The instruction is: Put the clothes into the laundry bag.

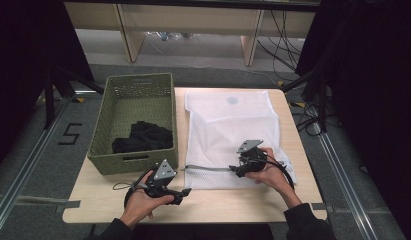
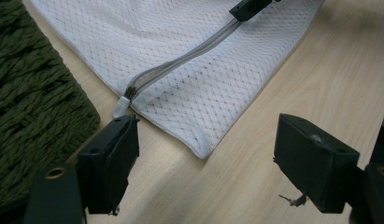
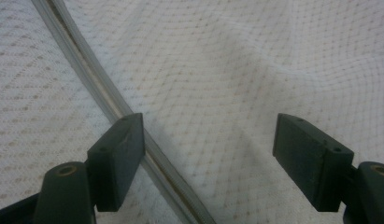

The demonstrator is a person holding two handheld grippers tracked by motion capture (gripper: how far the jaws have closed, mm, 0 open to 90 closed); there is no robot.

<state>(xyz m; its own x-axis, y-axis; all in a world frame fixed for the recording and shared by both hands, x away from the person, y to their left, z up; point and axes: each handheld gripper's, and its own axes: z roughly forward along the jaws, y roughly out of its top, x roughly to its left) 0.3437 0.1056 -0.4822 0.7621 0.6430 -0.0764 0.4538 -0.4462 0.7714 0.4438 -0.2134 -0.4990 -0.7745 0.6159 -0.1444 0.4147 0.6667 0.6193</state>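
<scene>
Your left tool [image 2: 206, 172] rests spread and empty on the surface [image 1: 228, 202], aimed at the zipper pull [image 2: 124, 100] at the corner of the mesh bag [image 1: 228, 135], probably ready to pinch it. Your right tool [image 3: 208, 158] hangs over the zipper [image 3: 87, 70] with jaws wide apart, likely to pin the bag flat. The green basket [image 1: 135, 85] with dark clothes [image 1: 143, 137] sits just beside the bag. A black "5" [image 1: 69, 133] marks the floor; the round patch [image 1: 233, 100] on the bag is unreadable.

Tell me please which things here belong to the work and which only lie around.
In the work:
white mesh bag
grey zipper
left tongs, open
right tongs, open

Lying around:
green basket
black cloth inside it
</scene>
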